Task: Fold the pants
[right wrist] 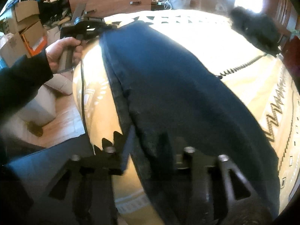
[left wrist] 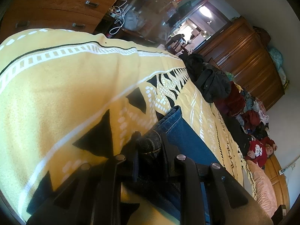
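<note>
The left tongs (left wrist: 149, 146) are clenched on a bunched denim hem of the pants (left wrist: 180, 131), at the near edge of the bed (left wrist: 65, 86). Seen from the right wrist, the same left tongs (right wrist: 97, 30) sit at the far end of the pants (right wrist: 168, 86), gripped by the person's left hand (right wrist: 63, 51). The right tongs (right wrist: 148, 146) straddle the near end of the garment; denim lies between the prongs, but motion blur hides whether they press it. The pants lie flat on the yellow patterned blanket (right wrist: 253, 90), their long axis running straight from one pair of tongs to the other. Judging by this, the coming fold would bring one end lengthwise toward the other.
</note>
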Motion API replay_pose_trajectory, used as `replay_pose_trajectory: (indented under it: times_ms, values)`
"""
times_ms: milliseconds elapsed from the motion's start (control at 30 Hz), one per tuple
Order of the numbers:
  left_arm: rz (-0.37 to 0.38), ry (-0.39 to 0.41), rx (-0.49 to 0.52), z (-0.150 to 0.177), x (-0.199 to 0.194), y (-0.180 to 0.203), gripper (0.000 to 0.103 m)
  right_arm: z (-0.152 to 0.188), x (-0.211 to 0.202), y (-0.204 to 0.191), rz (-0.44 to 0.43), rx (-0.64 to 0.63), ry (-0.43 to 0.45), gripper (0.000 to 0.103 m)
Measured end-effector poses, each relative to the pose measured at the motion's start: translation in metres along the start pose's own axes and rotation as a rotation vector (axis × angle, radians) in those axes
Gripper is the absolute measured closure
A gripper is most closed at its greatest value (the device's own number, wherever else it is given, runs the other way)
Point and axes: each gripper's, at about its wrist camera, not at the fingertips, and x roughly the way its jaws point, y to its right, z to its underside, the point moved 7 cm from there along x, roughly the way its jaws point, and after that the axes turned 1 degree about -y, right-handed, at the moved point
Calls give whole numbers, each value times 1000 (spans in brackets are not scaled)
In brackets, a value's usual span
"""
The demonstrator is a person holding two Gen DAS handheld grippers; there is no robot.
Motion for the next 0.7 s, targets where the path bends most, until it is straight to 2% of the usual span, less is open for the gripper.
replay_pose_trajectory:
  times_ms: [100, 200, 267, 433, 567, 633, 667, 700]
  values:
    - [-7, -1, 5, 0, 1, 1, 79, -1, 5, -7, 8, -39, -13, 62]
    - [-4, -4, 2, 1, 1, 2, 79, 1, 15, 0, 13, 1, -43, 93]
    - [-1, -5, 2, 1, 1, 3, 79, 1, 11, 2, 2, 18, -33, 98]
    - [11, -6, 9, 1, 1, 4, 79, 0, -15, -6, -21, 16, 3, 99]
    - [8, -4, 11, 2, 3, 0, 79, 6, -3, -12, -37, 16, -21, 99]
    - [3, -8, 14, 2, 4, 0, 79, 14, 17, -9, -32, 22, -63, 95]
    - [4, -10, 13, 2, 4, 0, 79, 17, 17, -7, -17, 32, -48, 94]
    - [5, -15, 10, 1, 3, 1, 79, 17, 13, -5, 3, 47, -32, 86]
